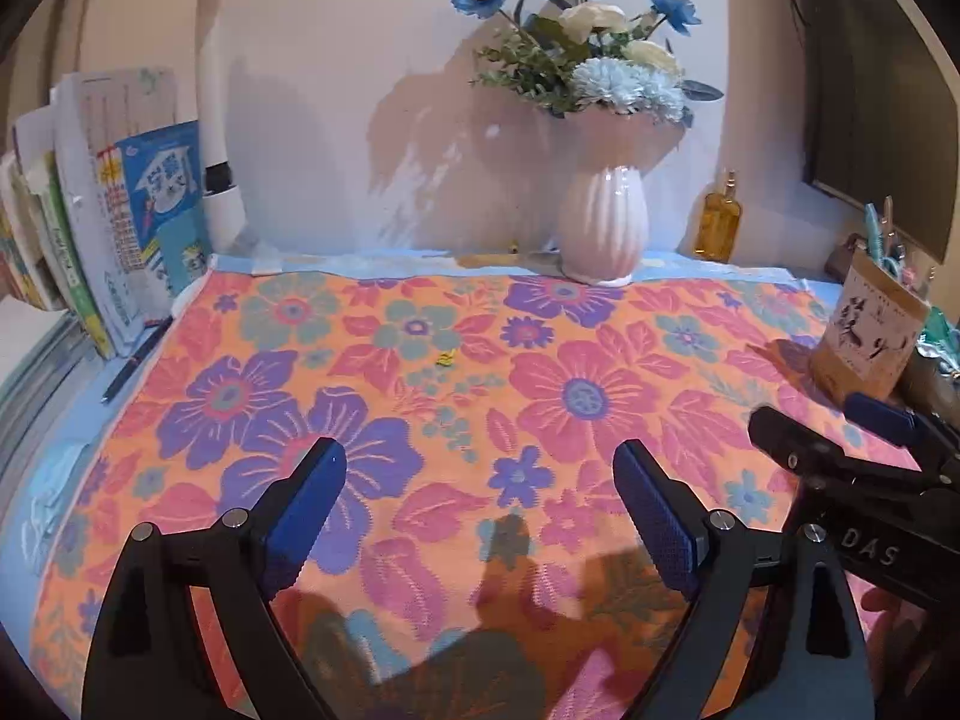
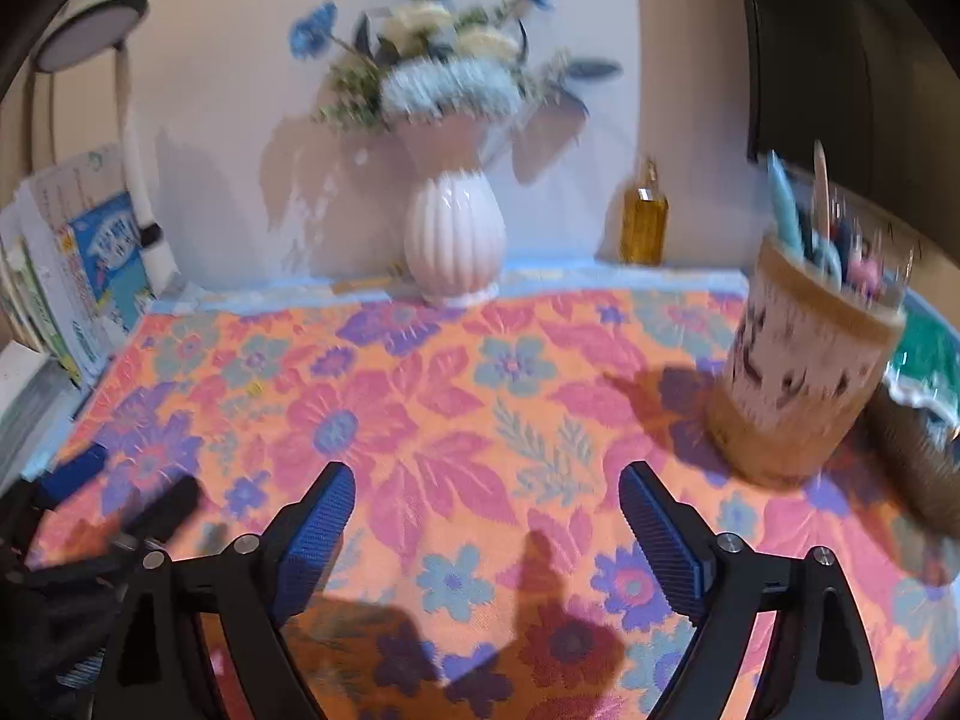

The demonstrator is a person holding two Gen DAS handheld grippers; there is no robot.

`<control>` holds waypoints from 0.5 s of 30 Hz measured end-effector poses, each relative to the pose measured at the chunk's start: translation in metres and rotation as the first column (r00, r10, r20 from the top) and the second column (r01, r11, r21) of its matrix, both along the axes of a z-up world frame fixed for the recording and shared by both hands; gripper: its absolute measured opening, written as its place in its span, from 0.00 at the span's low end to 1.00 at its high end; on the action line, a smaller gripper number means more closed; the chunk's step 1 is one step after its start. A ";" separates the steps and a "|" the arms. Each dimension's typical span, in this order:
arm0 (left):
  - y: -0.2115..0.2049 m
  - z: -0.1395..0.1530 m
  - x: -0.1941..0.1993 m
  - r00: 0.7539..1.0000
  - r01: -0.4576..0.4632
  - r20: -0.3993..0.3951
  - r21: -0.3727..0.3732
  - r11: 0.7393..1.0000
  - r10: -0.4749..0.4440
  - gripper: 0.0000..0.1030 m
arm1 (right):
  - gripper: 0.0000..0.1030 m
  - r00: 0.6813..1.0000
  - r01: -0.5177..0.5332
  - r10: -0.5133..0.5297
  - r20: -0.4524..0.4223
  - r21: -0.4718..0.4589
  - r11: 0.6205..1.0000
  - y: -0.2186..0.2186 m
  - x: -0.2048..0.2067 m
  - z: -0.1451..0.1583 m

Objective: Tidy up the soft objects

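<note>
Both grippers — left gripper (image 1: 480, 474) and right gripper (image 2: 486, 495) — hang released, side by side over the flat floral cloth (image 1: 540, 372), probably to take its near edge.

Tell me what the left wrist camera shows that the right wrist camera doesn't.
Only the left wrist view shows a dark pen lying beside the books and a small yellow bit on the cloth. Only the right wrist view shows the lamp's round head and the pen holder whole, with its pens. Both show the floral cloth, white vase of flowers, amber bottle, stacked books, and both grippers, left gripper and right gripper, jaws open over the cloth and holding nothing.
</note>
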State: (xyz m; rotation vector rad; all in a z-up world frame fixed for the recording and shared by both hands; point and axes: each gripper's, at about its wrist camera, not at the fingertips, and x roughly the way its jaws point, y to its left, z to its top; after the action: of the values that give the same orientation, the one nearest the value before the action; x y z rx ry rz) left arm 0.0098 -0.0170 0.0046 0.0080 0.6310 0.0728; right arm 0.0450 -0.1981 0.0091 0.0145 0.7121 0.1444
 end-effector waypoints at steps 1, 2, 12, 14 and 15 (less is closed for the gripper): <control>-0.003 -0.001 0.000 1.000 -0.010 -0.001 0.022 1.000 0.010 0.88 | 0.86 1.000 0.007 -0.007 -0.021 -0.004 1.000 -0.001 0.002 -0.002; -0.006 -0.001 0.000 1.000 -0.013 0.000 0.041 0.999 0.013 0.88 | 0.87 1.000 0.009 -0.009 -0.008 0.006 1.000 -0.003 0.001 0.000; -0.015 -0.002 0.000 1.000 0.003 0.000 0.094 0.996 -0.003 0.97 | 0.94 0.999 0.044 -0.044 -0.009 0.078 0.996 -0.019 0.000 0.000; -0.014 -0.003 0.001 1.000 0.000 -0.003 0.089 0.996 0.000 0.97 | 0.94 0.999 0.044 -0.043 -0.014 0.075 0.996 -0.017 0.000 -0.001; -0.013 -0.003 0.001 1.000 -0.001 -0.006 0.087 0.996 0.002 0.97 | 0.94 0.999 0.044 -0.043 -0.015 0.071 0.997 -0.017 0.000 -0.001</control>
State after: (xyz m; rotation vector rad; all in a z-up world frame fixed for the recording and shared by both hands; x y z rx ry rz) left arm 0.0110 -0.0303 0.0019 0.0915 0.6332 0.1015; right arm 0.0450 -0.2147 0.0085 0.0990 0.7189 0.1285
